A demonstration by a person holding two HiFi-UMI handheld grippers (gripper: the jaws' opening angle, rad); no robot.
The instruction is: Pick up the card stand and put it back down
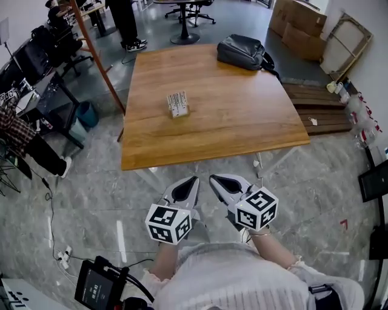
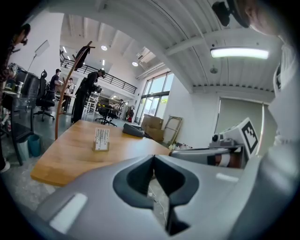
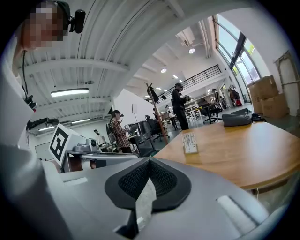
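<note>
The card stand (image 1: 177,104) stood upright on the wooden tabletop (image 1: 230,127), left of centre and well apart from every edge. A black bag (image 1: 242,52) lay at the far right corner of the same tabletop, well apart from the stand. Only the near edge and a stretch of bare wood lay between the stand and the two grippers. The left gripper (image 1: 191,181) and right gripper (image 1: 217,180) hovered side by side over the grey floor, short of the tabletop. The fingers of each were pressed together with nothing held between them.

Around the tabletop, the head view showed cardboard boxes (image 1: 300,24) and a wooden pallet (image 1: 318,112) at right. It also showed an office chair (image 1: 189,15) and a standing person (image 1: 126,24) beyond, and a blue bin (image 1: 86,114) at left. The left gripper view added the stand's printed face, windows and a mezzanine railing. The right gripper view alone showed a person in a plaid shirt (image 3: 119,132).
</note>
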